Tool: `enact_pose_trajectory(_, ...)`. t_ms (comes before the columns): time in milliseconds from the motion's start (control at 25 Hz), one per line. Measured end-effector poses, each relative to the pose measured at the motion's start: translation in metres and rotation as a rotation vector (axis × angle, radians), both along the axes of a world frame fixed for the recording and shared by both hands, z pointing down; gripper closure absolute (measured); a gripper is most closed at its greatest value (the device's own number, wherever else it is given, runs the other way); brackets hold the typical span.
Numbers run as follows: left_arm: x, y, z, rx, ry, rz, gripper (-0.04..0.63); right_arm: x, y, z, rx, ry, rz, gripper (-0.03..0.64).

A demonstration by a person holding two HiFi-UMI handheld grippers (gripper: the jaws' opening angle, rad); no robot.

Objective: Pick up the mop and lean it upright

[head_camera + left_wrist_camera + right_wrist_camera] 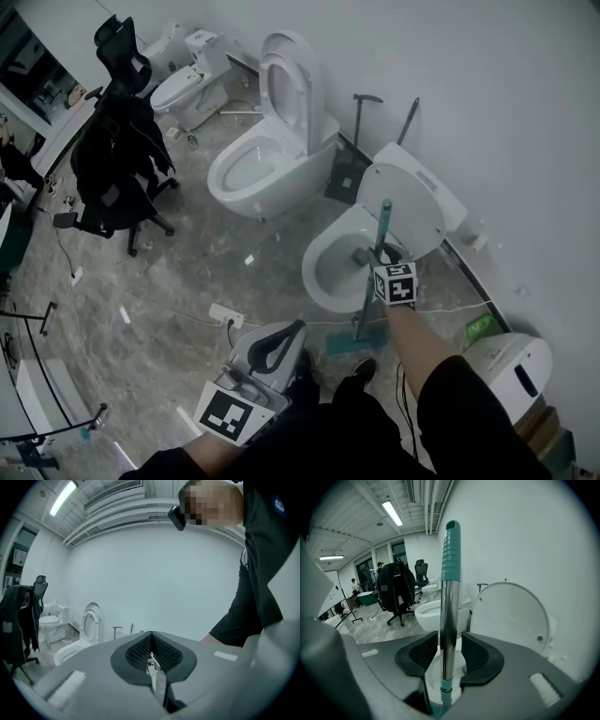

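Note:
The mop (367, 291) stands nearly upright in front of a white toilet (330, 272), its teal head (347, 343) on the floor and its teal grip (385, 211) at the top. My right gripper (384, 255) sits around the metal pole below the grip. In the right gripper view the pole (449, 597) runs up between the two black pads of the right gripper (449, 651), with a thin gap on each side, so the jaws are open around it. My left gripper (284, 333) hangs low by my leg, away from the mop. Its pads meet and hold nothing (151, 644).
A second toilet (267, 159) with raised lid stands further back, and another one (187, 84) beyond it. A black office chair (117, 169) draped with a jacket is at the left. A power strip (226, 316) and cables lie on the floor. A white appliance (511, 370) sits at the right wall.

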State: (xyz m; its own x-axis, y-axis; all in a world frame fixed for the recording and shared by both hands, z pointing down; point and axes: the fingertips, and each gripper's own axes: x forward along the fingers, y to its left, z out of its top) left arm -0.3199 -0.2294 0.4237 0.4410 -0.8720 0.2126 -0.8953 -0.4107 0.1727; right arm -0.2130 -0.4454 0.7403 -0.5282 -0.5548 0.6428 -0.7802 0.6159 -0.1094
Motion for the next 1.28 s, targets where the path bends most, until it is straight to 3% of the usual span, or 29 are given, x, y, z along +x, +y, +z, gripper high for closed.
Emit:
enact_pose_trajectory(280,-0.012,0.015,0.007,-0.031,-0.019,-0.019,0.581,-0.004,-0.005,0.018,-0.011,0.024,0.016,0.520)
enact_pose_trajectory(560,-0.020,0.025,0.009,-0.034,-0.010,-0.019,0.581,-0.006,0.003,0.014,-0.001,0.014,0.033,0.526)
enact_pose_trajectory(960,-0.015,0.028,-0.016,0.041,0.045,0.043,0.581,0.013,0.078,-0.018,0.033,-0.019,0.077,0.529)
enact_pose_trajectory(1280,-0.003,0.040,-0.031,0.108,0.089,0.155,0.581,0.043,0.143,-0.037,0.056,0.000,0.122,0.529)
